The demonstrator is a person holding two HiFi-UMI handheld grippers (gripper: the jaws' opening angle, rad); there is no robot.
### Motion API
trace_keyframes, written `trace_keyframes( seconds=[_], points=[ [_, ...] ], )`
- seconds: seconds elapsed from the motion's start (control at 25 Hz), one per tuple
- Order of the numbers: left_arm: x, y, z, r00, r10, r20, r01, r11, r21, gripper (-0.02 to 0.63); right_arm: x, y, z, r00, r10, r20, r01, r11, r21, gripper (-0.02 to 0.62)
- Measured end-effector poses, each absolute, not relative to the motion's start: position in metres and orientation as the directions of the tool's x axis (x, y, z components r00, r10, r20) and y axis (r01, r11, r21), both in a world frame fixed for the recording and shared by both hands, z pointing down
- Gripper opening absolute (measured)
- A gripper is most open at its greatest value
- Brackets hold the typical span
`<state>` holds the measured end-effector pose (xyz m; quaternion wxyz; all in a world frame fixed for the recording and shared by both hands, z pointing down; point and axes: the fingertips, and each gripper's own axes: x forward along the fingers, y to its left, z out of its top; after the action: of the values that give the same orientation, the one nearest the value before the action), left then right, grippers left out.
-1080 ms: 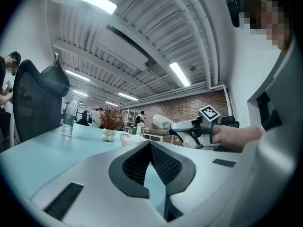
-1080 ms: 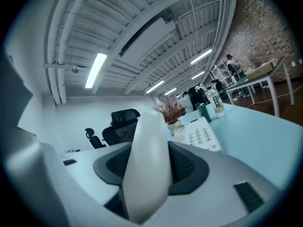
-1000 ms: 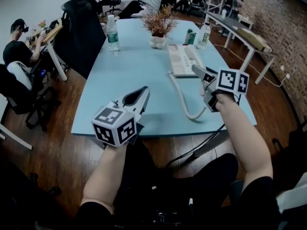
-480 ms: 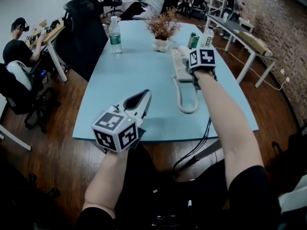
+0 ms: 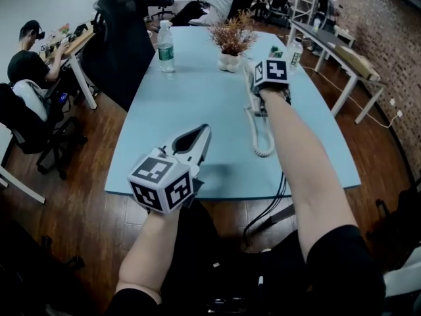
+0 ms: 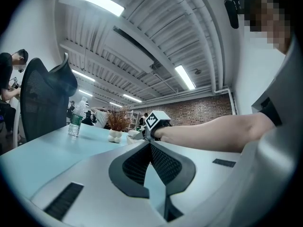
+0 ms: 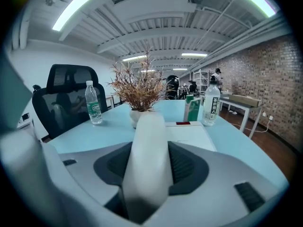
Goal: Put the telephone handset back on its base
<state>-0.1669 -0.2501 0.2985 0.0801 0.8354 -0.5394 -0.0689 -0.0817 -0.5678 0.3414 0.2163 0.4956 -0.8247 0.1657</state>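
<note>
My right gripper [image 7: 150, 151] is shut on the white telephone handset [image 7: 147, 164], which points away towards the vase. The white base [image 7: 190, 135] lies flat on the table just beyond and to the right of the handset. From the head view, the right gripper [image 5: 270, 76] hovers over the near part of the base [image 5: 249, 84] and hides its own jaws. The coiled cord [image 5: 258, 131] trails back towards me on the table. My left gripper [image 5: 195, 137] hangs over the table's near edge, shut with nothing in it, pads touching at the tip [image 6: 150, 144].
The light-blue table [image 5: 184, 104] also carries a water bottle [image 5: 166, 47], dried twigs in a white vase [image 5: 231, 43], a green carton [image 7: 191, 109] and a second bottle [image 7: 211, 106]. A black office chair [image 5: 125, 38] stands at its left. People sit at desks behind and at the left.
My right gripper has carried the handset from the table's near right side forward to the base, and the cord followed. The left gripper has barely moved.
</note>
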Motion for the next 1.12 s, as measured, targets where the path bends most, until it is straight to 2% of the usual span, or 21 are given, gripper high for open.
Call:
trace_keyframes(
  seconds=[0.36, 0.48, 0.76, 0.92, 1.04, 1.12],
  points=[
    [-0.169, -0.247, 0.303, 0.409, -0.912, -0.017, -0.891, -0.403, 0.207, -0.003, -0.086, -0.573, 0.352, -0.394, -0.747, 0.535, -0.895, 0.445, -0.036, 0.248],
    [-0.171, -0.244, 0.3, 0.405, -0.914, -0.023, -0.893, -0.401, 0.203, -0.003, -0.093, -0.567, 0.347, -0.435, -0.721, 0.54, -0.877, 0.476, -0.071, 0.302],
    [-0.167, -0.243, 0.304, 0.41, -0.912, -0.013, -0.893, -0.404, 0.198, -0.003, -0.072, -0.559, 0.325, -0.434, -0.742, 0.511, -0.875, 0.481, -0.045, 0.301],
    [-0.159, -0.241, 0.302, 0.424, -0.906, -0.012, -0.889, -0.419, 0.184, -0.003, -0.07, -0.538, 0.311, -0.526, -0.72, 0.453, -0.836, 0.535, -0.12, 0.299],
    [-0.154, -0.241, 0.302, 0.437, -0.9, -0.01, -0.886, -0.432, 0.171, -0.003, -0.069, -0.506, 0.299, -0.658, -0.676, 0.333, -0.753, 0.607, -0.255, 0.179],
    [-0.15, -0.24, 0.305, 0.44, -0.898, -0.005, -0.885, -0.434, 0.169, -0.003, -0.064, -0.474, 0.293, -0.738, -0.63, 0.24, -0.673, 0.667, -0.318, 0.045]
  ],
)
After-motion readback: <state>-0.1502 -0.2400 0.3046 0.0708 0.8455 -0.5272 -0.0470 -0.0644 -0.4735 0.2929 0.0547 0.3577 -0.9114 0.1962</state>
